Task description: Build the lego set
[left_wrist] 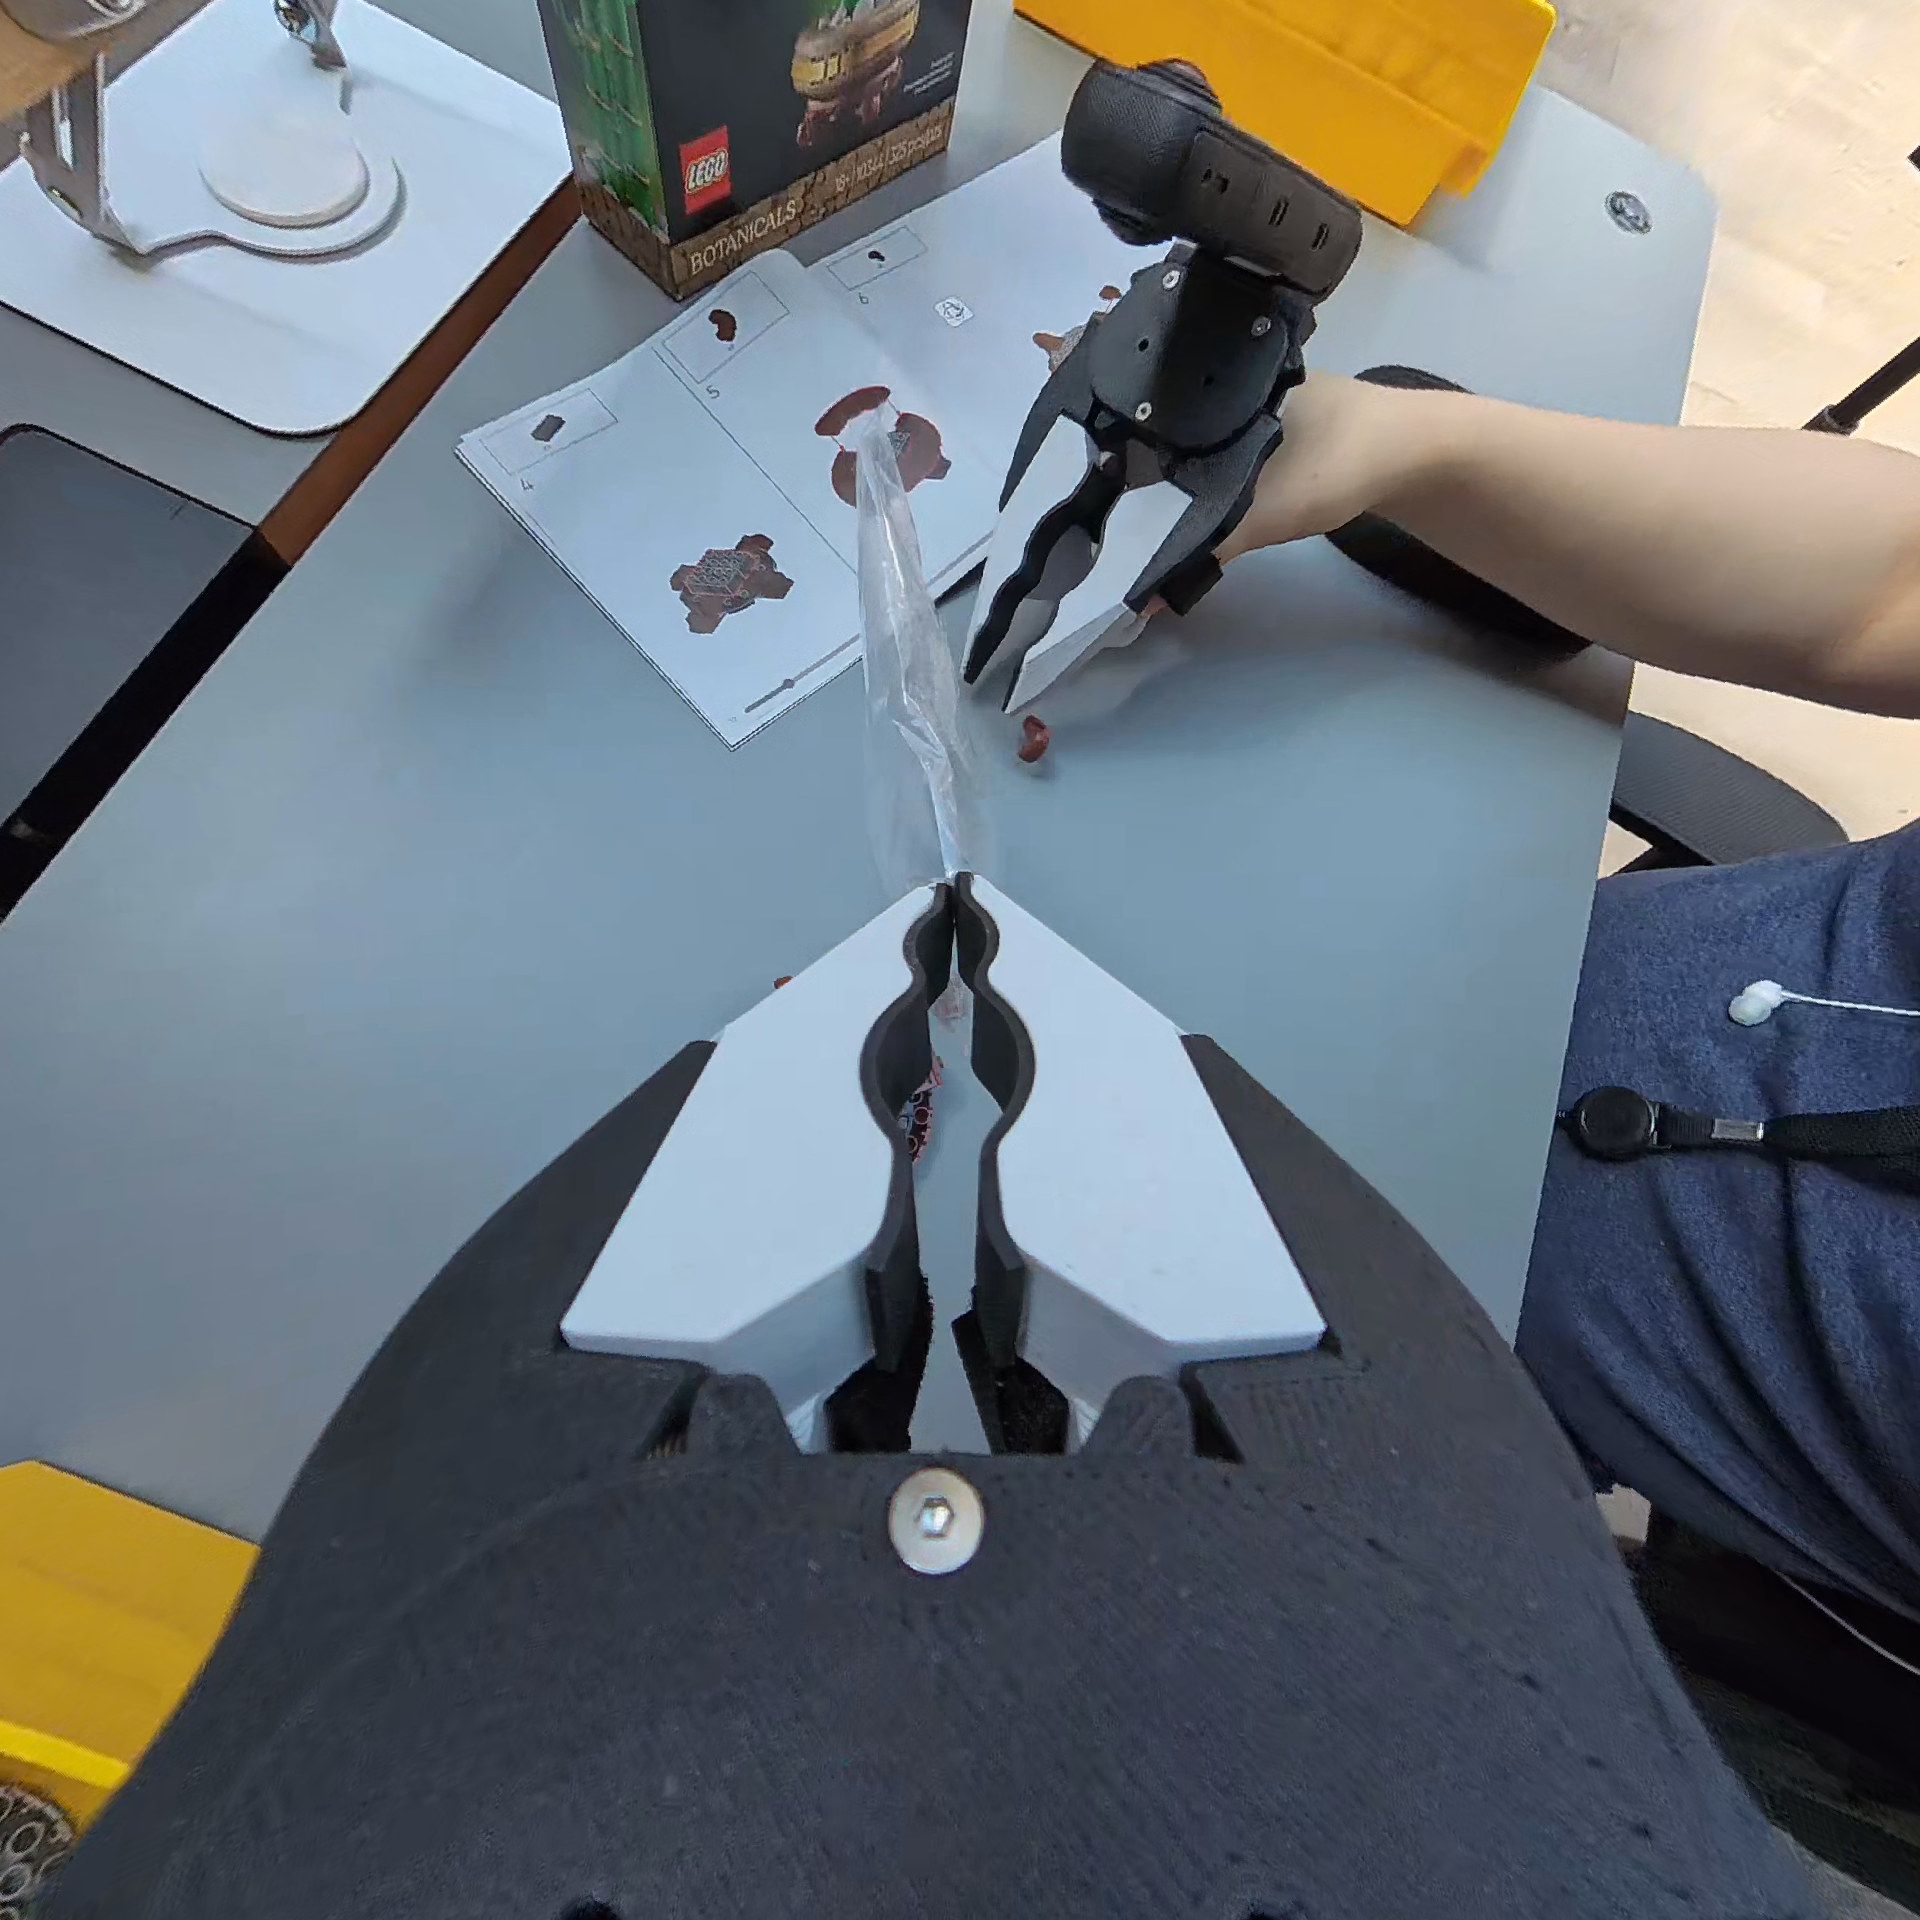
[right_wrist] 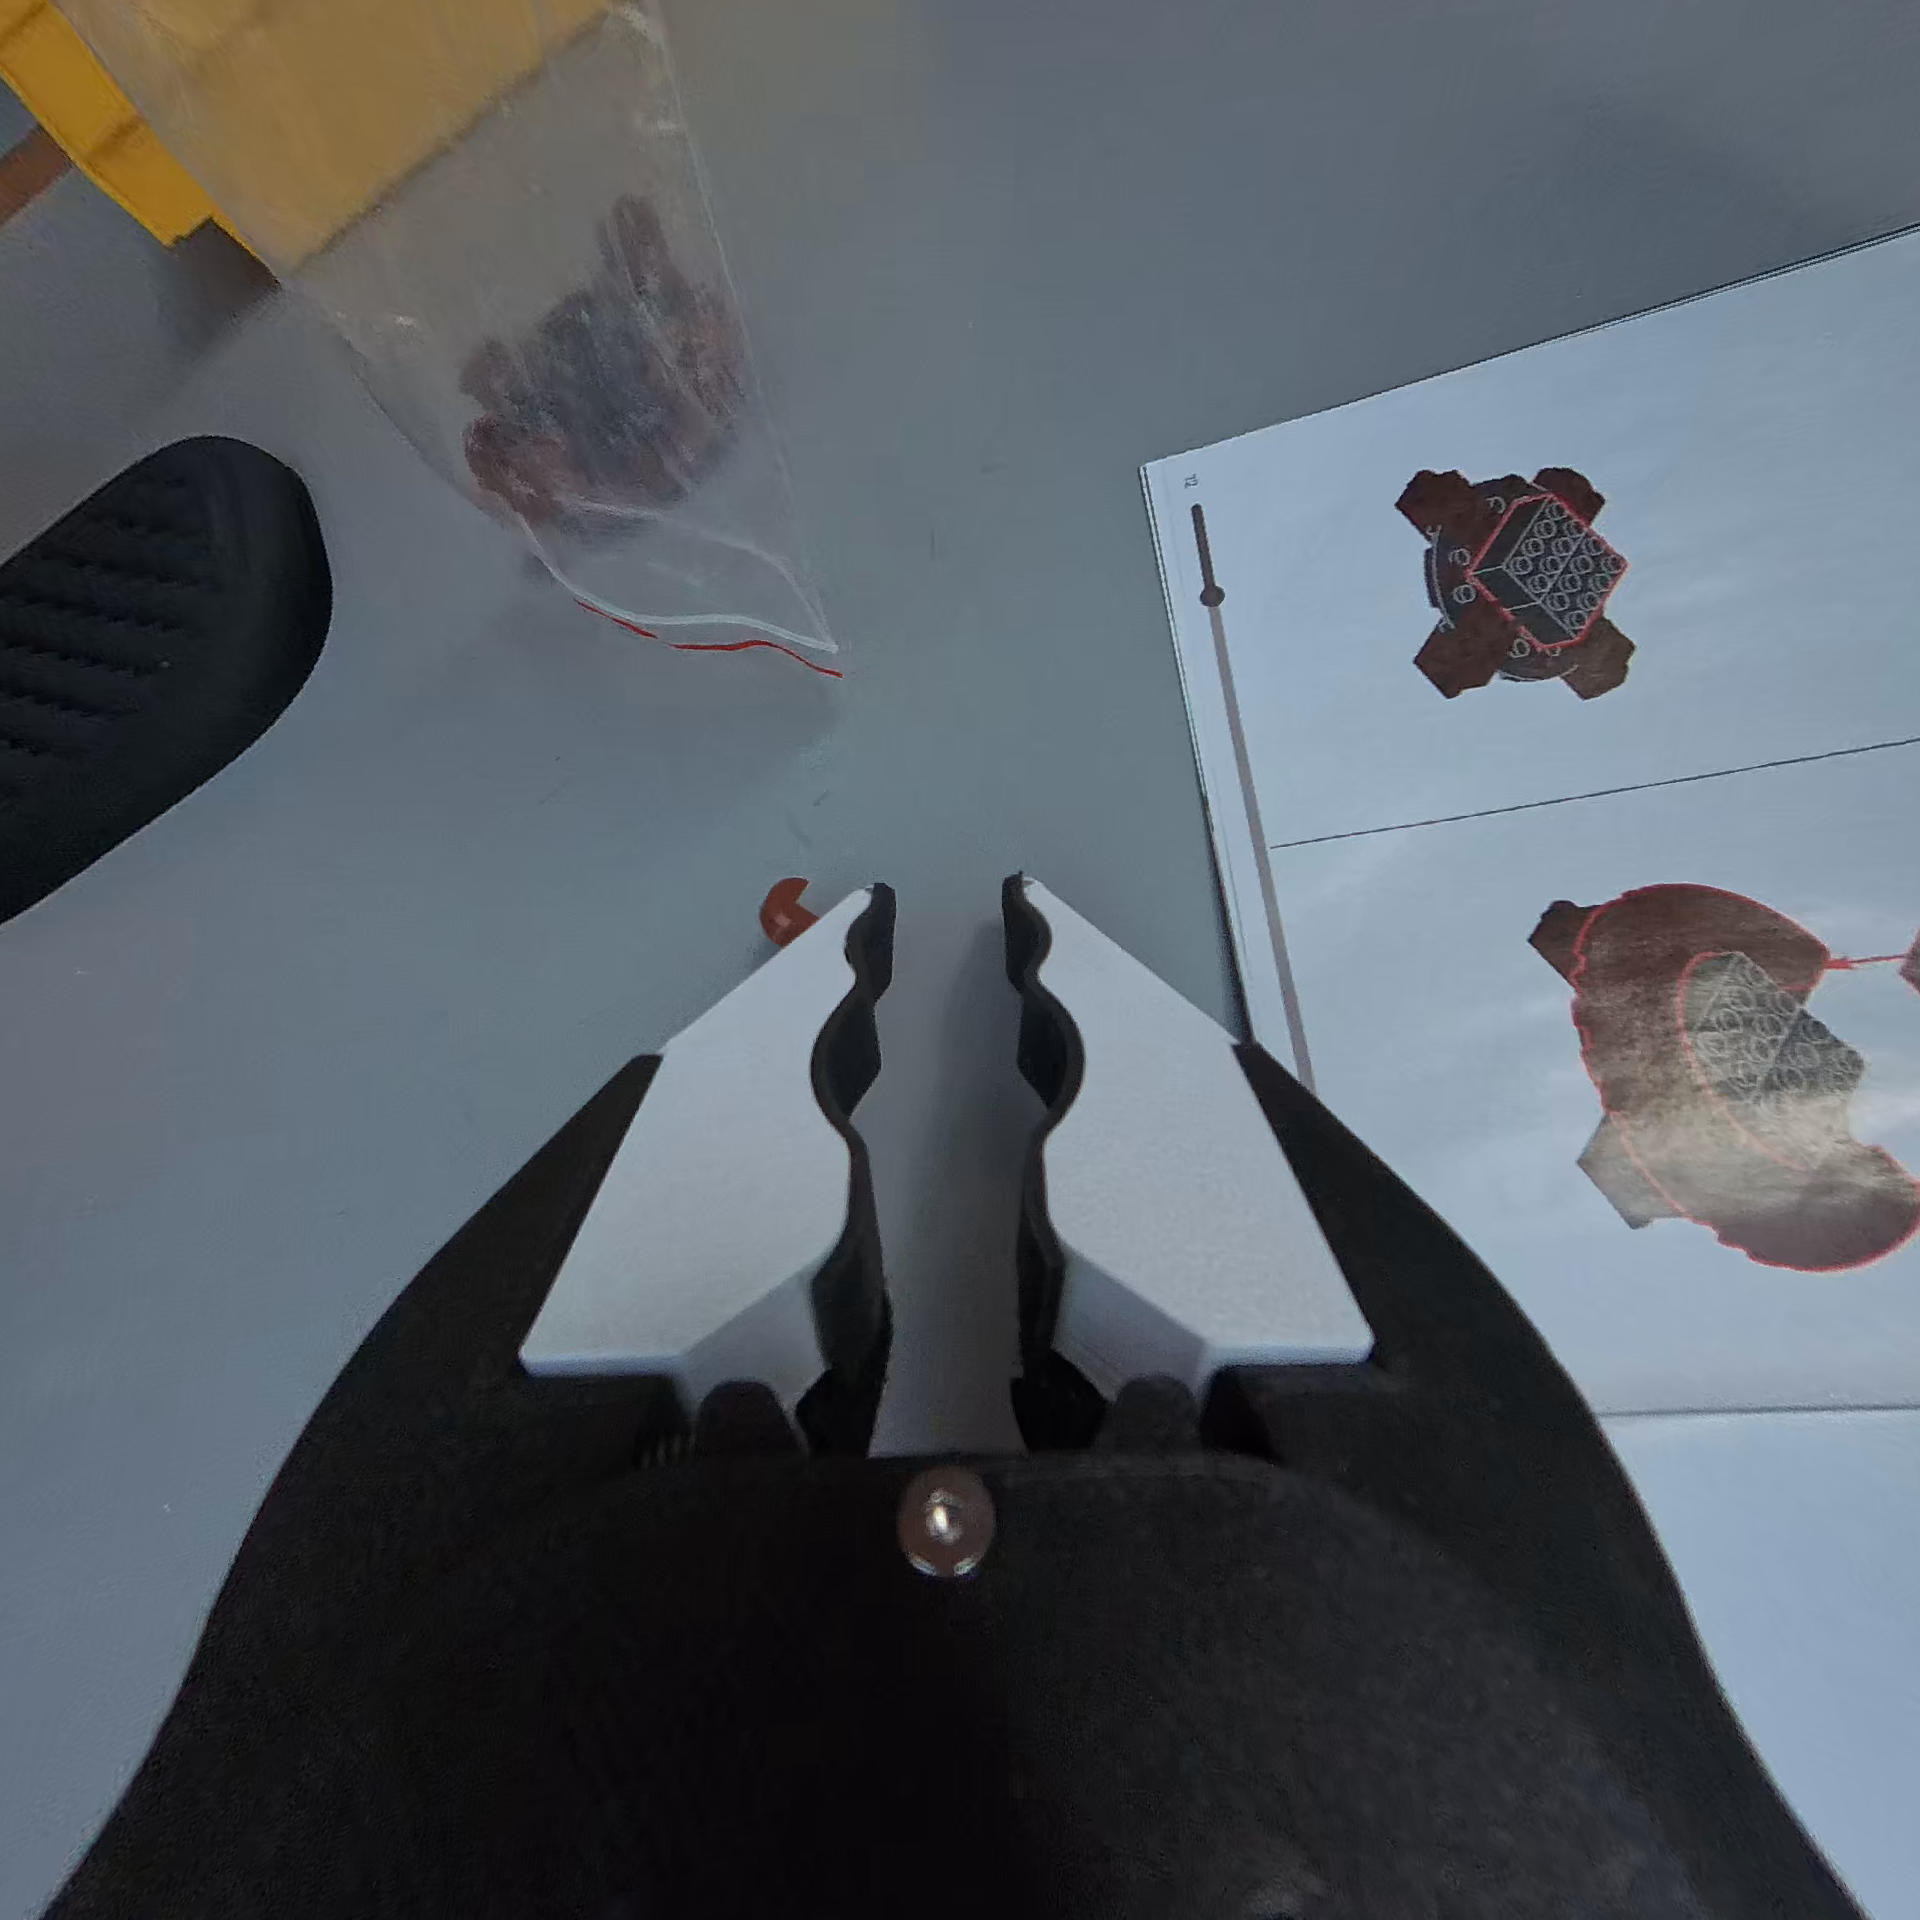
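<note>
My left gripper (left_wrist: 956, 883) is shut on a clear plastic bag (left_wrist: 909, 644). The bag sticks out past the fingertips, and brown bricks inside it show through the gap between the fingers. In the right wrist view the bag (right_wrist: 603, 395) hangs blurred above the table with dark brown bricks inside and its red-lined mouth lowest. My right gripper (right_wrist: 948, 883) is open and empty, low over the grey table (right_wrist: 520, 1039). A small reddish-brown brick (right_wrist: 781, 912) lies just left of its left fingertip. In the left wrist view the right gripper (left_wrist: 997, 686) points down beside that brick (left_wrist: 1034, 740).
The open instruction booklet (left_wrist: 675, 499) lies on the table, just right of my right gripper (right_wrist: 1558, 935). The set's box (left_wrist: 769, 125) stands behind it. Yellow bins sit at the far right (left_wrist: 1299, 83) and near left (left_wrist: 83, 1558). A black ribbed shape (right_wrist: 135, 644) is at the left. The tips of one gripper are about 20 cm away from the tips of the other.
</note>
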`<state>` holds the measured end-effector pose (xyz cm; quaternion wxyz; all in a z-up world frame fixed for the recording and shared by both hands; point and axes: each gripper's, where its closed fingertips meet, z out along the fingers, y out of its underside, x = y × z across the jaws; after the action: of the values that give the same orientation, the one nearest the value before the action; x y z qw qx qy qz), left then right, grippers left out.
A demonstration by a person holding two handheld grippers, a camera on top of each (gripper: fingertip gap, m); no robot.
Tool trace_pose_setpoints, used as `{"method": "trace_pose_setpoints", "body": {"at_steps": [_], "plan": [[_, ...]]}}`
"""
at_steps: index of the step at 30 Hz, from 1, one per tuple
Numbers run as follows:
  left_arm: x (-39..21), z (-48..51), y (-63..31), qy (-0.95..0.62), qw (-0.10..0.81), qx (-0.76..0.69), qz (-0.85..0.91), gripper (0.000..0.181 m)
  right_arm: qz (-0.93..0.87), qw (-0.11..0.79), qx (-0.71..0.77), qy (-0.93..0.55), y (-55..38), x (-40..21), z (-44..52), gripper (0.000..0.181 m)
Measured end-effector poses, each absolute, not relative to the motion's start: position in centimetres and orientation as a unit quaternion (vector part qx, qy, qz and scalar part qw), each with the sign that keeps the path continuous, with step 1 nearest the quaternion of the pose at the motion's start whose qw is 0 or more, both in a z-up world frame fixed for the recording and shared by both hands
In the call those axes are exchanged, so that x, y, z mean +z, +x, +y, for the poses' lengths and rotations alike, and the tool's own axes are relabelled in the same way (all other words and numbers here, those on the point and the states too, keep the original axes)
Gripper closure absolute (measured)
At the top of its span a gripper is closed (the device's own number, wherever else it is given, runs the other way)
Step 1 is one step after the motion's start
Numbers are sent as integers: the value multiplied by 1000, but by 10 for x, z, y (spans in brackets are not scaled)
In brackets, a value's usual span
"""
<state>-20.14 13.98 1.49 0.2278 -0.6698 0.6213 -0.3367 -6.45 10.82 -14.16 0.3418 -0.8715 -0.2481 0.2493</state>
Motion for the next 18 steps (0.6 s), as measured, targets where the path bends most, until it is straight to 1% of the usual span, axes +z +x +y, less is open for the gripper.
{"method": "trace_pose_setpoints", "body": {"at_steps": [2, 4, 7, 9, 10, 12, 15, 16, 18], "plan": [[13, 137, -198, -667, 221, -320, 635, 181, -253, 372, 237, -861, -61, -131, 110, 158], [12, 132, -193, -662, 216, -303, 651, 181, -254, 414, 241, -840, -65, -109, 113, 150], [17, 122, -182, -645, 215, -275, 679, 181, -279, 484, 212, -802, -76, -59, 116, 120], [20, 119, -176, -628, 225, -224, 710, 181, -319, 549, 146, -758, -83, -9, 116, 96], [21, 116, -173, -616, 225, -204, 727, 181, -346, 574, 109, -734, -87, 15, 114, 90], [24, 107, -165, -600, 223, -189, 744, 181, -403, 576, 42, -710, -94, 45, 111, 92], [28, 103, -157, -594, 224, -181, 752, 181, -458, 490, 10, -741, -90, 33, 113, 94], [31, 106, -157, -591, 229, -171, 754, 181, -463, 475, 16, -748, -88, 28, 113, 95], [44, 110, -158, -585, 244, -152, 758, 181, -463, 481, 25, -745, -86, 32, 108, 98]]}}
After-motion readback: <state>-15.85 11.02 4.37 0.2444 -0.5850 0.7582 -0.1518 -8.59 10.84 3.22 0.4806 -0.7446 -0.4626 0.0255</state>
